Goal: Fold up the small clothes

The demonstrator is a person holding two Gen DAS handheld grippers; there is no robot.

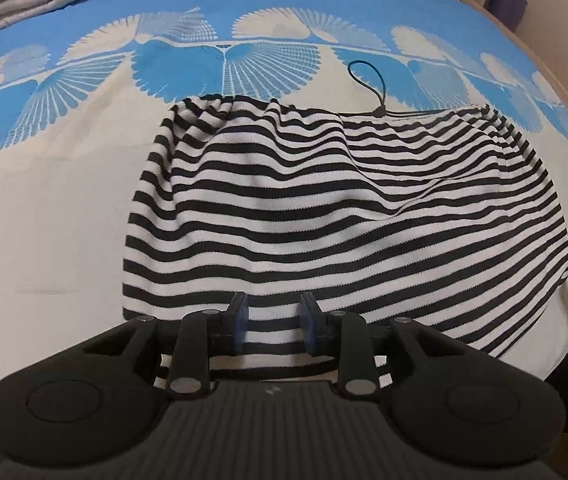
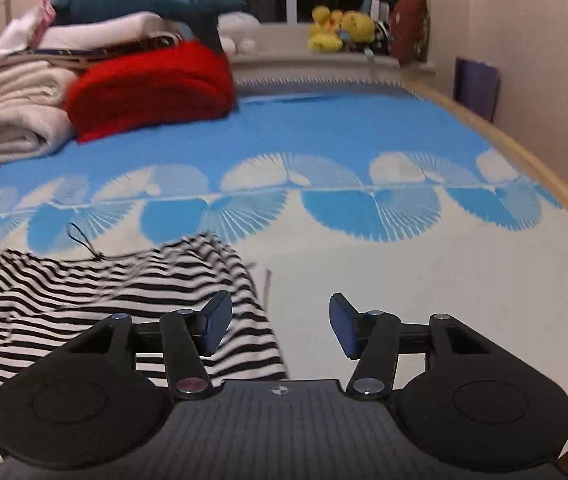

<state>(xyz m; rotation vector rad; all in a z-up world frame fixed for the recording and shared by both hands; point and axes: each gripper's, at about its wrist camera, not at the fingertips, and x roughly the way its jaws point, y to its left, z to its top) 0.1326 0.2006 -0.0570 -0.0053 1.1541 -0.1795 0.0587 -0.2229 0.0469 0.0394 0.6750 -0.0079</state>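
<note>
A black-and-white striped garment (image 1: 344,216) lies spread on the bed with a thin black cord loop (image 1: 366,80) at its far edge. My left gripper (image 1: 273,322) is open, its jaws a small gap apart over the garment's near hem. In the right wrist view the same garment (image 2: 95,304) lies at the lower left, blurred. My right gripper (image 2: 279,324) is wide open and empty, above the garment's right edge and the bare cream bedspread.
The bedspread (image 2: 324,136) is blue with cream fan patterns. Folded cream blankets (image 2: 19,112) and a red blanket (image 2: 151,88) are stacked at the far left. Yellow plush toys (image 2: 340,28) sit on the windowsill. The wooden bed edge (image 2: 544,176) runs along the right.
</note>
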